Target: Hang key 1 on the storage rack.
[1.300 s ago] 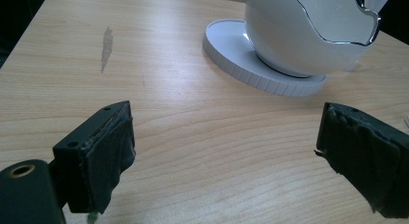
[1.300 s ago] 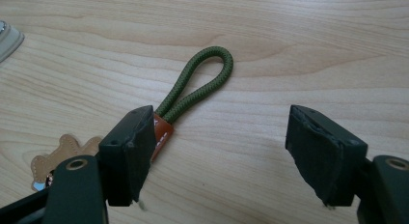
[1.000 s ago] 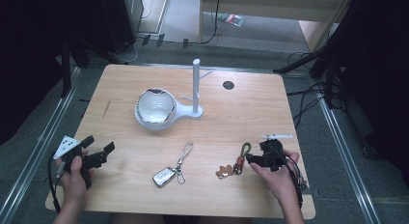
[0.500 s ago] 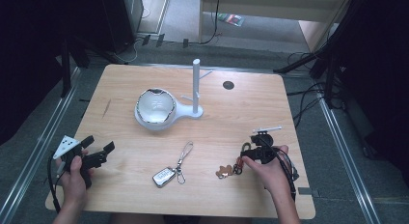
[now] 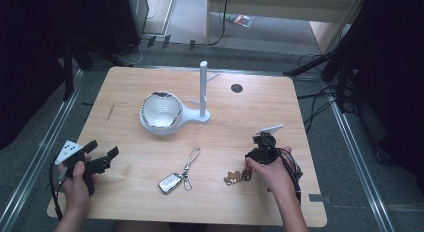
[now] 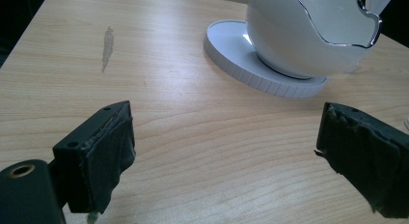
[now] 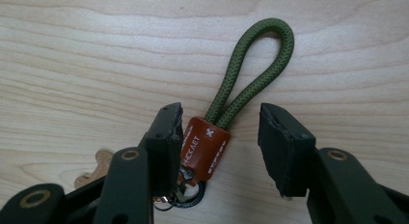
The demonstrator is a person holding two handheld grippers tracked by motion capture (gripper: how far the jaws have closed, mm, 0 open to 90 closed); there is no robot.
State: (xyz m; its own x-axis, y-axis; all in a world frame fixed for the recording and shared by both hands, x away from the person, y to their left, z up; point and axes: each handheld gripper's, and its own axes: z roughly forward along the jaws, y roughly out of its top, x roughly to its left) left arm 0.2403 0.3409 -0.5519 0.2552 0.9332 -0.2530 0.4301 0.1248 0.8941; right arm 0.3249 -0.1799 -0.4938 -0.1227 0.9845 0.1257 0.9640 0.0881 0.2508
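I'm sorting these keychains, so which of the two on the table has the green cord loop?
The one between the right gripper jaws: keychain with brown tag and green cord loop. The silver key fob has a metal strap instead.

Two keychains point(image 5: 235, 176) point(image 5: 179, 176), one white bowl point(image 5: 160, 111), one white stand point(image 5: 203, 92), two grippers point(image 5: 102, 162) point(image 5: 248, 168).

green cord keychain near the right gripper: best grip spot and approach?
Grip the brown leather collar where the green cord loop gathers: it is the stiffest, thickest part and lies flat on the table. Come from above, as the right gripper now does, jaws either side. They have been closing, with a gap still on one side.
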